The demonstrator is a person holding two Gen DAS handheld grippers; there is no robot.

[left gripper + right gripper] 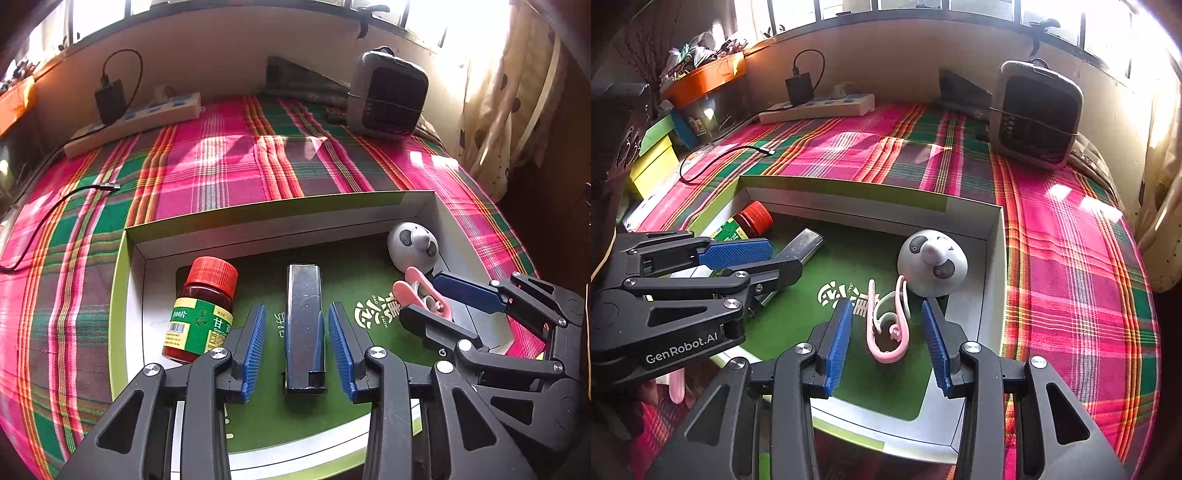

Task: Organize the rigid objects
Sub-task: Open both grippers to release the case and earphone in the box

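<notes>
Sunlit plaid tabletop (221, 173) under a window, bearing a shallow box (280, 210) with green floor; inside already: bottle (201, 314) at left, metal bar (304, 325) mid-floor, panda dome (932, 267) at right, pink clip (888, 325) beside it. Left hand-held gripper (297, 341) part open astride the bar, pads clear of it; right hand-held gripper (890, 345) likewise around the clip, gripping nothing. Seemingly near done; nothing loose visible outside except cable and power strip.
</notes>
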